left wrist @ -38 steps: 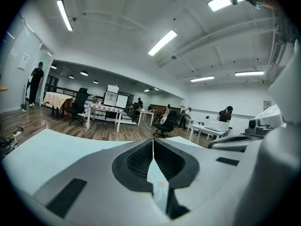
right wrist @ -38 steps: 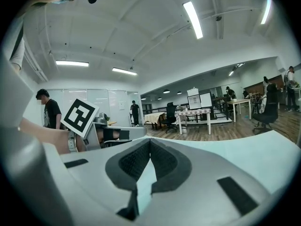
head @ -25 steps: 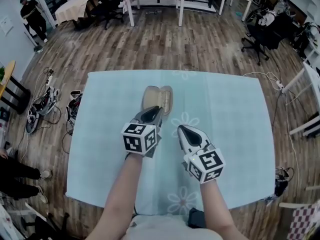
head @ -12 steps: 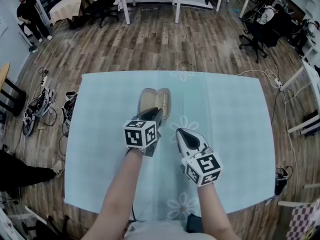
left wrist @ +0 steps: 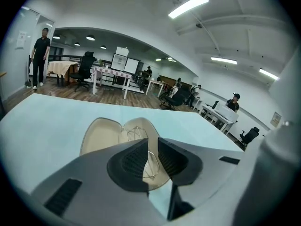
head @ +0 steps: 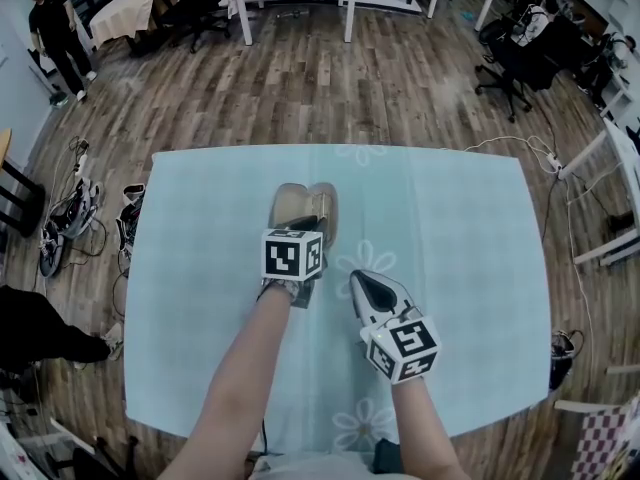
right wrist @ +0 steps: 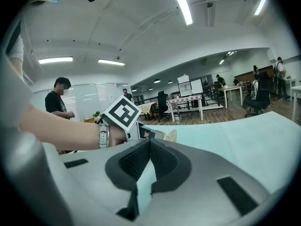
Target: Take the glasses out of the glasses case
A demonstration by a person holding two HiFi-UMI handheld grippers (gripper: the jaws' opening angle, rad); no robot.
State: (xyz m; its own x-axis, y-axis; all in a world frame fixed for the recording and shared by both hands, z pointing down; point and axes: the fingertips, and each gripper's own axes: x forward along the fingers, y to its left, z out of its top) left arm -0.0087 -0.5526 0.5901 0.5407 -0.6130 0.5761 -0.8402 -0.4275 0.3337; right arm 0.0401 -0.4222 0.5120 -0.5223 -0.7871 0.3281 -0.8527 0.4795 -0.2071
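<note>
Aiming the left gripper [left wrist: 150, 145], jaws slightly parted, at the wire glasses [left wrist: 135, 133] lying in the open glasses case [left wrist: 101, 135] on the table [head: 450, 228], close softly on the frame rather than a lens, with the pinched-together, empty right gripper [right wrist: 149, 142] ready to steady the case.

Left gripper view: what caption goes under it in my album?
Left gripper, jaws slightly apart, lines up on wire glasses lying in the open glasses case on a pale blue table.
</note>
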